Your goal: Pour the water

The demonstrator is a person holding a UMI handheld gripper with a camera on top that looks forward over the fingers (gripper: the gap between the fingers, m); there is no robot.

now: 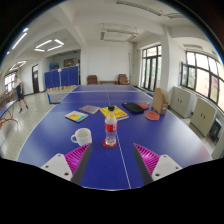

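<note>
Setting: a blue table-tennis table (150, 135) in a big bright hall, and we're looking down its length from low over the near end.
Gripper: the gripper (110, 158) is spread wide, jaws released, nothing between them; the pink pads (76, 157) frame the scene at either side.
Bottle: the bottle (110, 128) with a red label stands upright on the table just ahead of the fingers, right on the centre line, cap apparently on.
Cup: a white cup (82, 136) sits just beside the bottle, to its left, upright.
Clutter: a book (77, 116), a black case (134, 107) and an orange paddle (152, 115) lie farther up the table.
Progress: nothing done as far as I can judge; bottle ungrasped, no tilt, no pour.
Left to do: close in, clamp the bottle, lift it, tip it over the cup.
</note>
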